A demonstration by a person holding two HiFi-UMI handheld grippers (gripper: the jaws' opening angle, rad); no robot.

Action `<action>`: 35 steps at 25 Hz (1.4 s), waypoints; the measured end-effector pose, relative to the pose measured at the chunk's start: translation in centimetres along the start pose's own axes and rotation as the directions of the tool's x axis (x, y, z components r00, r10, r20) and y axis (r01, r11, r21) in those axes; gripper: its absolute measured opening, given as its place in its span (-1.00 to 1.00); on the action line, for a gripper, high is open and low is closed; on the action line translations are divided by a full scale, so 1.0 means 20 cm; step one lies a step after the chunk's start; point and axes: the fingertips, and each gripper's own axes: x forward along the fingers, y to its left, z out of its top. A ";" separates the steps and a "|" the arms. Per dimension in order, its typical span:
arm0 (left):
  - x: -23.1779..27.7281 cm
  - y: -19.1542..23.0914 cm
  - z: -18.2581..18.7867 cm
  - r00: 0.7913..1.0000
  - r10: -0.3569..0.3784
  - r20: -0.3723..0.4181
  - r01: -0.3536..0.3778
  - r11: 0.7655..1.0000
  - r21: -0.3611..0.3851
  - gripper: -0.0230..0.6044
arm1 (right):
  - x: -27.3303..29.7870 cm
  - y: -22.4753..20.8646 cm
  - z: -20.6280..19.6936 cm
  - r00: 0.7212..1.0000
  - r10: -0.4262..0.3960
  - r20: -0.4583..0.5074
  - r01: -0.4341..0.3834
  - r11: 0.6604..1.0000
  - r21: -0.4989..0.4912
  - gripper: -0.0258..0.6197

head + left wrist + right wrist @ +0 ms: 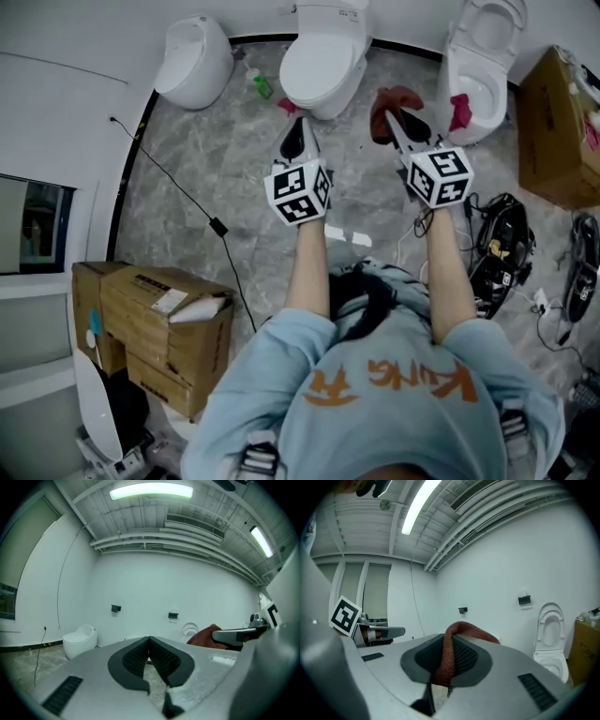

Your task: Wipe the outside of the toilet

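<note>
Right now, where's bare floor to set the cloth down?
Bare floor lies between the cable, the left toilet and the left gripper. There is also a strip between it and the right gripper. The right side is crowded: a box and tangled gear.

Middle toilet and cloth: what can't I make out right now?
Head view: the middle toilet is cut off by the top edge; the green bottle is too small to read.
Right gripper view: the right gripper, shut on the red cloth, covers most of it.
</note>
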 end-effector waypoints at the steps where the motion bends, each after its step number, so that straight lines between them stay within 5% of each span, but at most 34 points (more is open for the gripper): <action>1: 0.01 0.00 0.01 1.000 0.000 0.001 0.000 1.000 0.004 -0.94 | 0.00 -0.01 0.01 1.000 0.004 0.005 -0.004 1.000 0.002 -0.79; 11: 0.22 0.03 0.03 1.000 -0.029 0.006 0.029 1.000 0.010 -0.94 | 0.18 -0.10 0.02 1.000 0.018 0.019 -0.019 1.000 0.022 -0.79; 21: 0.85 0.27 -0.11 0.997 -0.069 -0.046 0.063 0.991 -0.116 -0.94 | 0.67 -0.39 -0.12 0.995 -0.054 -0.085 0.056 0.998 0.019 -0.79; 29: 1.24 0.88 -0.43 0.979 -0.016 -0.204 -0.037 0.967 -0.252 -0.94 | 1.43 -0.37 -0.43 0.986 0.017 -0.163 0.004 0.992 0.127 -0.79; 35: 1.47 1.29 -0.55 0.968 0.001 -0.249 -0.080 0.948 -0.309 -0.94 | 1.95 -0.26 -0.61 0.974 0.057 -0.219 -0.017 0.984 0.180 -0.79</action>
